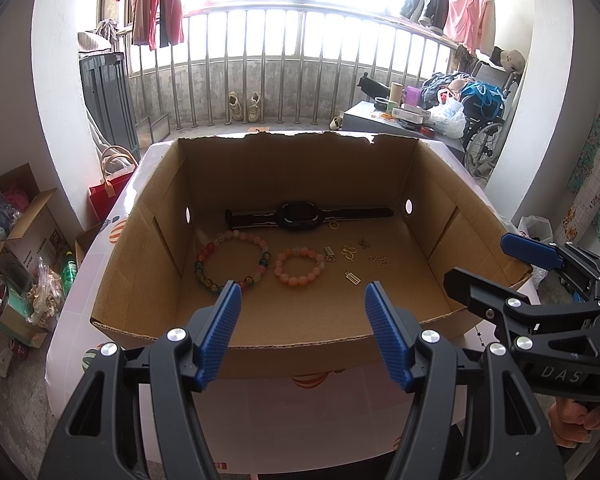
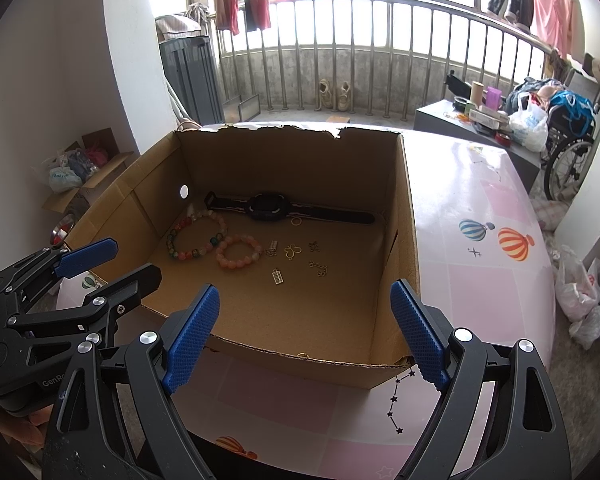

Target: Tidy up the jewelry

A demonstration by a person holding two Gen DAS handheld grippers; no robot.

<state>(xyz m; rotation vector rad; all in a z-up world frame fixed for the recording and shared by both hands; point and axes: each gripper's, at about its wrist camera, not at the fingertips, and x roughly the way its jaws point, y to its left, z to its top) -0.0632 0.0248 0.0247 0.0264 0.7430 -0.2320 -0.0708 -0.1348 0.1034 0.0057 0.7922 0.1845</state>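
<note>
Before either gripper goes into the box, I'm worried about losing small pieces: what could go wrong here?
1. The small metal charms and thin ring lie flat on the cardboard box floor; wide pads may push them around rather than pinch them.
2. The two bead bracelets, multicoloured and pink, lie close together, so grabbing one could drag the other.

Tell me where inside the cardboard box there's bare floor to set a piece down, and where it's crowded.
Free: the cardboard box floor nearest the front wall, and the right side past the small charms. Crowded: the back, where the watch lies along the rear wall, and the left middle, where the multicolored bracelet and pink bracelet sit close together. Both grippers hang open outside the box.
</note>
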